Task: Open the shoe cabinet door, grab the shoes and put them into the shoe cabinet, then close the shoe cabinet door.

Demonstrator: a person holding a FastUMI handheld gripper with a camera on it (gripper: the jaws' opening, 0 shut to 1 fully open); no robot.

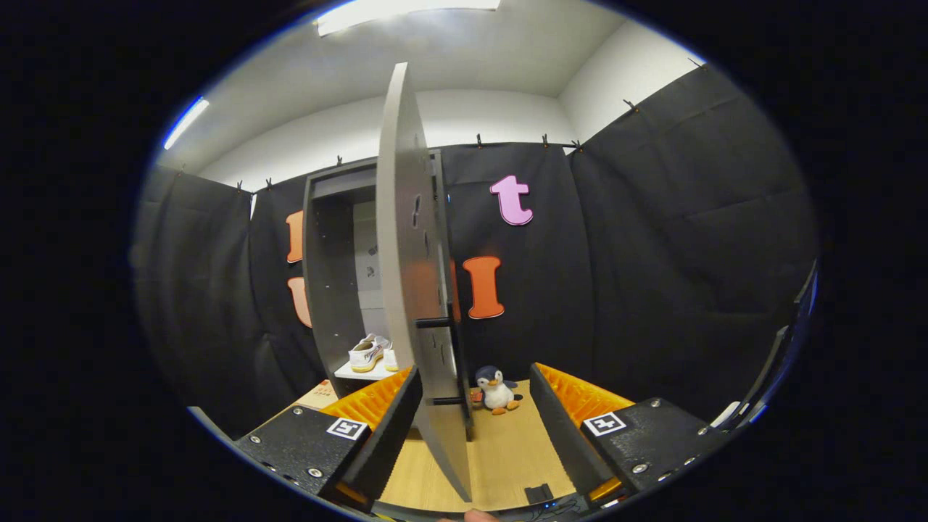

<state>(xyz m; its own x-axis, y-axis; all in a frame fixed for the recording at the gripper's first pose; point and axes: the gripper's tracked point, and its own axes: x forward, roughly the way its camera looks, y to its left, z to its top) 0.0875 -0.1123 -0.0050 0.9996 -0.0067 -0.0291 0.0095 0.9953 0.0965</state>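
Small plush penguin [496, 390] upright on the wooden floor [507, 457], black curtain wall [652, 254] behind.

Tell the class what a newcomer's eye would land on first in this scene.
The grey cabinet door stands edge-on between the open tongs, swung out from the shoe cabinet. A pair of white shoes sits on a shelf inside, beyond the left finger. A toy penguin stands on the wooden floor just right of the door.

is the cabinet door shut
No, the door stands swung open, edge-on between the open fingers of the hand-held gripper, with shoes on the shelf inside.
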